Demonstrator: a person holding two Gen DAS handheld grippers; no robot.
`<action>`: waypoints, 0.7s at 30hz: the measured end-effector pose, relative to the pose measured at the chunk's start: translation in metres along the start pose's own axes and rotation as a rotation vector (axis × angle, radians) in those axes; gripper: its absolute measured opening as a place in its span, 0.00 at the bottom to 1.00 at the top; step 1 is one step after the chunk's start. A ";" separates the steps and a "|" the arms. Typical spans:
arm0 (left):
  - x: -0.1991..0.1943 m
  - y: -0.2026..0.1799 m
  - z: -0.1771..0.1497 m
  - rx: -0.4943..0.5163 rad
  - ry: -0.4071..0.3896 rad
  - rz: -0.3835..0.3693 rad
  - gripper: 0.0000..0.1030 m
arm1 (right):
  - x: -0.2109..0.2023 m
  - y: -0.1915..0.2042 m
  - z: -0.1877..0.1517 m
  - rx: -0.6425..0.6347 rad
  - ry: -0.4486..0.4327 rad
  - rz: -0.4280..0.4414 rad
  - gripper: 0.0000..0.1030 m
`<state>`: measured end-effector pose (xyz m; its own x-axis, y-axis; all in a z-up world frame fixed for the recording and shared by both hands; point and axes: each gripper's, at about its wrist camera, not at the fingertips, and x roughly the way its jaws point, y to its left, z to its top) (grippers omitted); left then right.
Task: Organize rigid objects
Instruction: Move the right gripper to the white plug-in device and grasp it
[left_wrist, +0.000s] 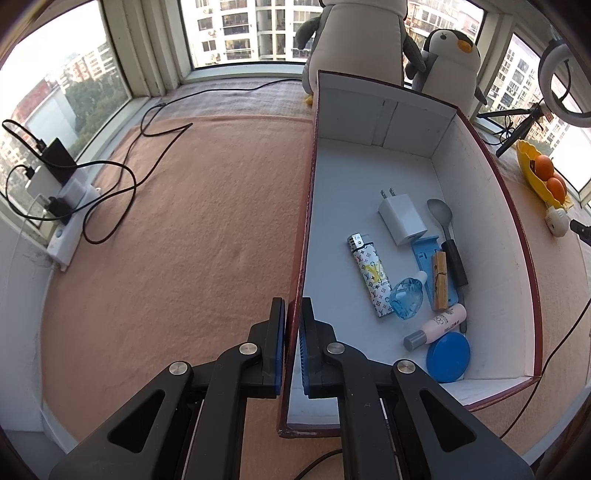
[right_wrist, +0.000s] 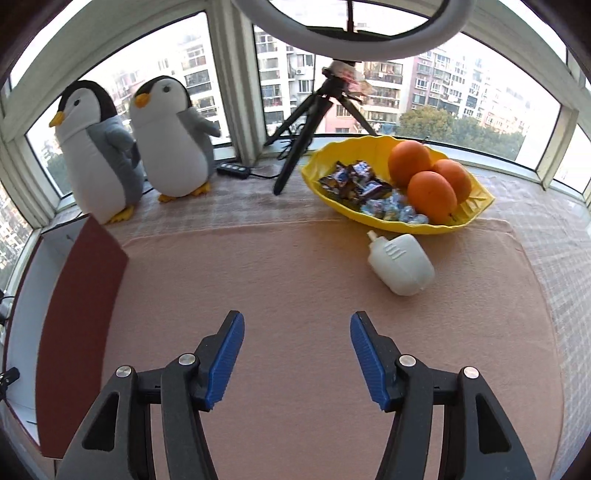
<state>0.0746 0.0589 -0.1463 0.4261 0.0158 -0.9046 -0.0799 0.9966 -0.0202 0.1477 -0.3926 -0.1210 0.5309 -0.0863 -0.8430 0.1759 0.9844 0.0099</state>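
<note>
Left wrist: left gripper (left_wrist: 292, 343), jaws pinching the box (left_wrist: 301, 280) left wall; box on counter w/ lighter (left_wrist: 369, 275), charger (left_wrist: 402, 218), spoon (left_wrist: 445, 229) inside. Right wrist: right gripper (right_wrist: 297, 354), jaws spread over counter, white bottle (right_wrist: 400, 264) beside fruit bowl (right_wrist: 476, 206).

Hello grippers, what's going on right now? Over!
Left gripper jaws clamped on the box wall. Right gripper jaws open, holding nothing. White gadget still out on the blanket. Nothing blocking.
</note>
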 end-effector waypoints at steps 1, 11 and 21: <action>0.000 0.001 0.000 -0.005 0.004 -0.001 0.06 | 0.006 -0.010 0.003 -0.002 0.005 -0.021 0.54; 0.001 -0.001 0.000 -0.012 0.024 0.027 0.06 | 0.053 -0.038 0.025 -0.141 0.035 -0.142 0.60; 0.000 -0.001 -0.001 -0.025 0.030 0.043 0.06 | 0.089 -0.034 0.038 -0.266 0.100 -0.163 0.61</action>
<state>0.0737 0.0580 -0.1472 0.3942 0.0556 -0.9174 -0.1198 0.9928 0.0087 0.2204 -0.4396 -0.1766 0.4271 -0.2440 -0.8707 0.0225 0.9655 -0.2595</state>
